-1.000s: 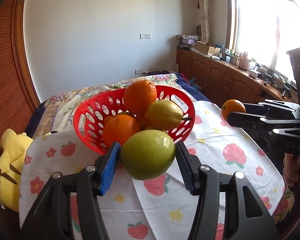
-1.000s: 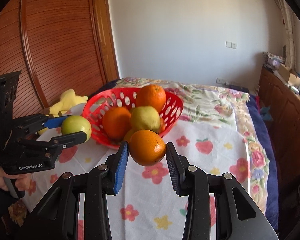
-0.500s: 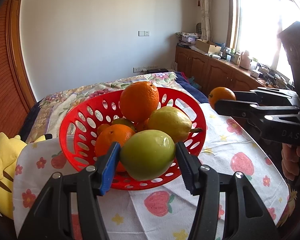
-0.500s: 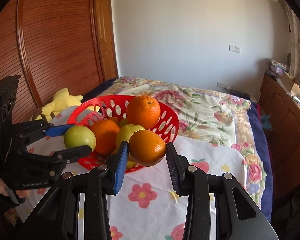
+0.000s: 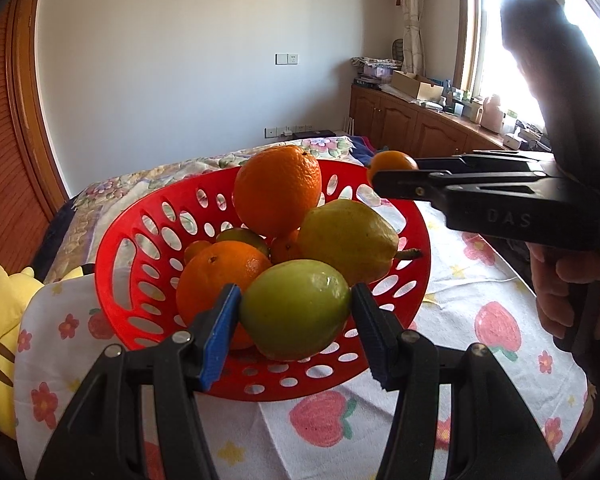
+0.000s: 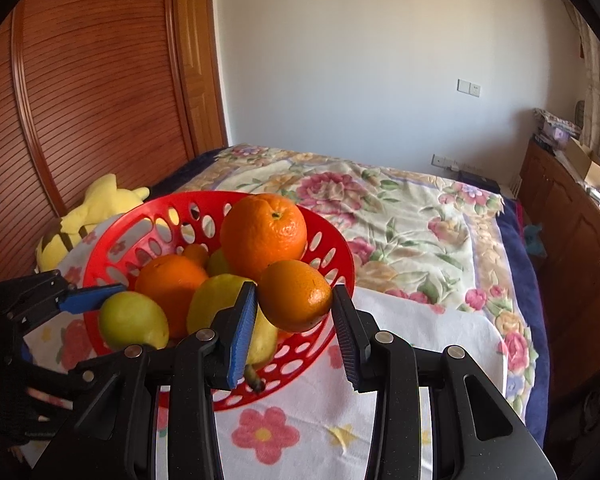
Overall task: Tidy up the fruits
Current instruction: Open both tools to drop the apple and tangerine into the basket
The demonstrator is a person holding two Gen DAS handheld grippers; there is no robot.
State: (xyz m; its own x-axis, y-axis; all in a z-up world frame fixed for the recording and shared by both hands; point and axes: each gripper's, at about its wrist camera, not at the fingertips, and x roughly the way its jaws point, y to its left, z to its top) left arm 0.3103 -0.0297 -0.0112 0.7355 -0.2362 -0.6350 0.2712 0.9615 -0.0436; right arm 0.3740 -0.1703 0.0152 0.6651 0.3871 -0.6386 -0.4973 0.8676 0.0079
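Now the left claw (image 5: 296, 312) grips a green fruit (image 5: 294, 308), the right claw (image 6: 294, 300) an orange (image 6: 294, 295), both over the basket's (image 5: 116, 264) lower rim.

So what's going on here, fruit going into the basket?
A person holds a gripper in each hand over a floral cloth. The left gripper is shut on a green fruit, the right gripper on an orange. Both fruits are at the red basket, which already holds oranges and a yellowish pear.
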